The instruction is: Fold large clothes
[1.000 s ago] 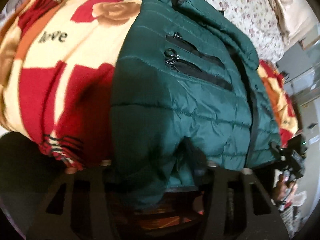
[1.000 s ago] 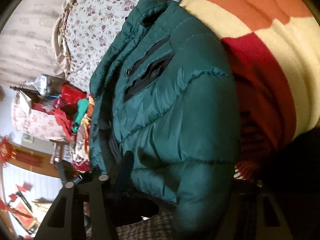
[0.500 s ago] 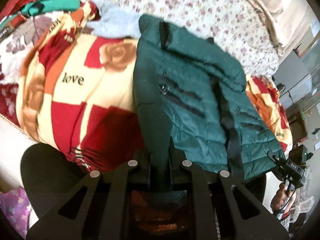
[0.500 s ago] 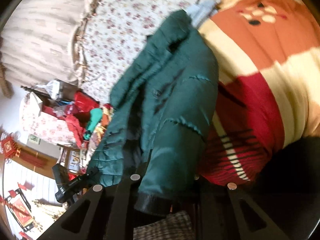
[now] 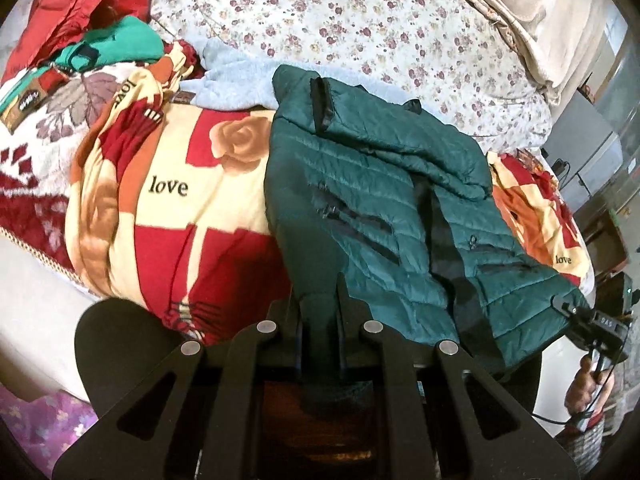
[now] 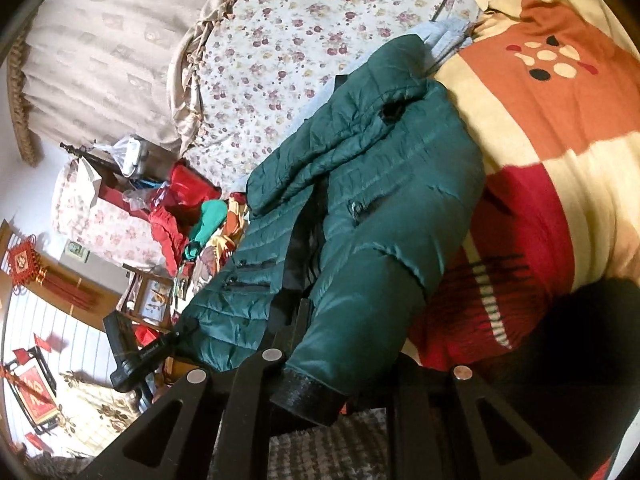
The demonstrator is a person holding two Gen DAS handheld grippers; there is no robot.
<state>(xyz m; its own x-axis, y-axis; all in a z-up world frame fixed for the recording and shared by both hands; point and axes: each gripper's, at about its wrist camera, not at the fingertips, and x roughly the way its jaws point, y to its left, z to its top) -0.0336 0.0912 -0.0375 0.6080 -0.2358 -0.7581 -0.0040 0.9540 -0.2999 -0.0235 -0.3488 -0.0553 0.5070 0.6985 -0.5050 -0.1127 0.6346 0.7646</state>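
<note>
Pinching jacket [image 5: 384,200] sleeves, both grippers' fingers [image 5: 342,300] nearly closed.

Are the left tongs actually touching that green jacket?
Touching. In the left wrist view, the left tongs are closed on a fold of the green jacket, which runs down between the two fingers.

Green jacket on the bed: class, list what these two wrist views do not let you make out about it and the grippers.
- Left wrist: the green jacket hides the left gripper fingertips.
- Right wrist: the sleeve cuff covers the right gripper contact.
- Left wrist: the bottom hem drops behind the linkage.
- Both: zipper pulls too small.
</note>
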